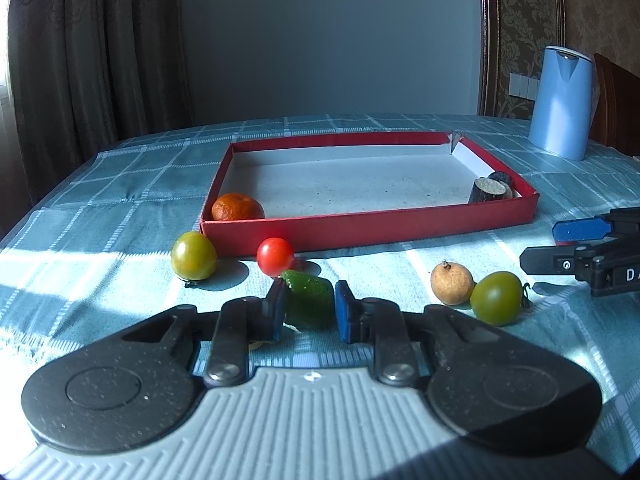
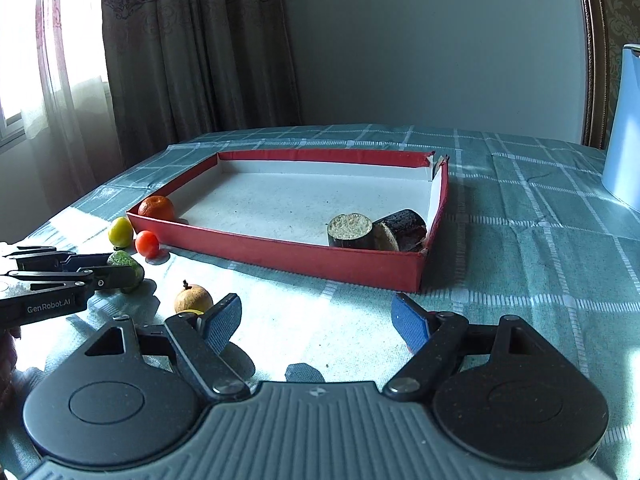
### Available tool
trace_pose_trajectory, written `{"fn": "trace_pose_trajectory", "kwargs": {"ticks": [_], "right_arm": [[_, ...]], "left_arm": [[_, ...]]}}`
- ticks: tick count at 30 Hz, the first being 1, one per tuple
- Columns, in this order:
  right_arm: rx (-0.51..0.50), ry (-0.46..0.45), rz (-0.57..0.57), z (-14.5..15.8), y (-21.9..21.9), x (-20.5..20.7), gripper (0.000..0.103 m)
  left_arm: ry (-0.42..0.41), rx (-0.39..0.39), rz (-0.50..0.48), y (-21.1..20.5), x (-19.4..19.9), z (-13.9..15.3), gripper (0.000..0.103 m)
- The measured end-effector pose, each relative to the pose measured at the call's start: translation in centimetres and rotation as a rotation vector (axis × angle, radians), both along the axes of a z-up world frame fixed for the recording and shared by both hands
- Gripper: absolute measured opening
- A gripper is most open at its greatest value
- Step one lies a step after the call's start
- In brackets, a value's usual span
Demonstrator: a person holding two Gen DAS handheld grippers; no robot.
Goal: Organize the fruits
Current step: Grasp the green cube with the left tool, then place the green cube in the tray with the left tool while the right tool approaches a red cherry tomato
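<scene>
From the left wrist view, the left claw [image 1: 309, 307] is clamped narrow on a green bumpy fruit [image 1: 308, 300], its blue pads pressing both sides just above the checked counter [image 1: 120, 184]. At twelve o'clock from the claw sits the red tray [image 1: 360, 228], holding an orange [image 1: 237, 207] in its near left corner and dark cut pieces [image 1: 491, 190] in the near right corner. A red tomato [image 1: 275, 256] lies at eleven o'clock, touching or almost touching the held fruit; a yellow-green tomato [image 1: 194, 255] is at ten o'clock. At two o'clock a brown fruit [image 1: 452, 283] touches a green tomato [image 1: 497, 298]. To do this lift well, I judge the claw should rise straight up before moving forward, so the red tomato is not nudged, and clear the tray's near wall before releasing. The right claw [image 1: 560, 246] enters at three o'clock; a partial letter "D" shows on it.

From the right wrist view, the right claw [image 2: 318, 322] stands wide and empty over bare counter. The brown fruit [image 2: 193, 299] lies at ten o'clock from it, just beyond its left finger. The left claw [image 2: 120, 268] appears at nine o'clock, gripping the green fruit, with "GenRobot.AI" printed on its body. A blue jug [image 2: 624, 128] stands at two o'clock.
</scene>
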State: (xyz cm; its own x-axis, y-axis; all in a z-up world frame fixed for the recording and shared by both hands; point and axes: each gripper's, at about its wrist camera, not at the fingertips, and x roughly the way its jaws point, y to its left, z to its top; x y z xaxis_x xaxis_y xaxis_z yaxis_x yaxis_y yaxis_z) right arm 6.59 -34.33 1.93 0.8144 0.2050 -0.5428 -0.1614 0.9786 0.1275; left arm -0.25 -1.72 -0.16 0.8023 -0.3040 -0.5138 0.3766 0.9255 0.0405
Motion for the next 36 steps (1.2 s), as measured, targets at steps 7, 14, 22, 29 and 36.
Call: {"fn": "trace_pose_trajectory", "kwargs": {"ticks": [7,14,22,29,36], "right_arm": [[0.035,0.069,-0.042,-0.7,-0.8,-0.1,0.088],[-0.023,0.087,-0.007,-0.8,0.0,-0.1,0.098],[-0.071,0.093,0.001,-0.7,0.7,-0.3,0.100],[-0.063,0.092,0.002,-0.6,0.5,-0.4,0.101],[-0.081,0.093,0.003,-0.6,0.7,-0.4,0.101]], "left_arm": [[-0.005,-0.004,0.000,0.0,-0.1,0.0,0.022],[-0.028,-0.010,0.009,0.2,-0.6,0.5,0.022],[-0.097,-0.039,-0.005,-1.4,1.0,3.8,0.022],[-0.040,-0.042,0.062,-2.8,6.4,3.6,0.022],[-0.015,-0.039,0.108,-2.3,6.6,2.2,0.023]]}}
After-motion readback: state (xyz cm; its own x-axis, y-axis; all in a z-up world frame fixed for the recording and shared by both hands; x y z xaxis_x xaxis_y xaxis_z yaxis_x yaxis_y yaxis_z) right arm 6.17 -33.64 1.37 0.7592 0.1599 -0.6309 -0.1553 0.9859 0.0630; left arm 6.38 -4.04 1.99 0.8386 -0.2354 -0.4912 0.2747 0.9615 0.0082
